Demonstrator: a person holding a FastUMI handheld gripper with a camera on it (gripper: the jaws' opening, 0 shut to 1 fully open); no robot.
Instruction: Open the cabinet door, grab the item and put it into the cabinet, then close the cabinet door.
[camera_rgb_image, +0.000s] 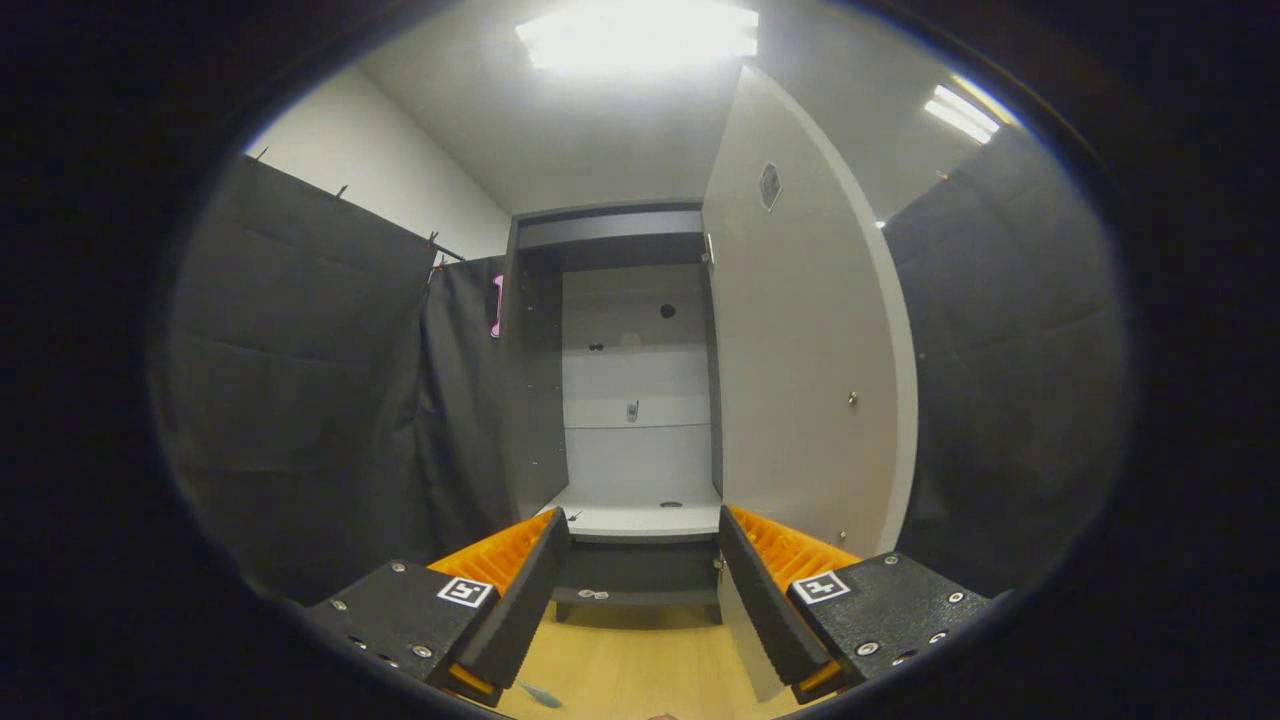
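While the cabinet stood open straight ahead, the gripper faced its interior with the jaws spread wide and nothing held between them. Through the gap between the two fingers showed the front lip of the lower shelf, pale and mostly bare, with a small dark spot lying on it that was too small to make out. The cabinet door was swung fully out to the right on its hinges, its inner face turned toward the gripper and its lower edge reaching down just beside the right finger; swung that far, it left the opening unobstructed. A higher shelf crossed the pale back panel, and a few small dark marks or fittings sat on the panel above it.

As for the item to be stored, I could not tell for certain where it was: nothing sat between the jaws, and no clear object rested on the shelves. A small bluish thing lay on the wooden floor just below the left finger, and a tiny light-coloured piece lay under the cabinet's base, but neither could be identified. Judging by the open door and the empty jaws, the door-opening step looked finished, and either the grab or the closing remained. Black cloth hung to the left.
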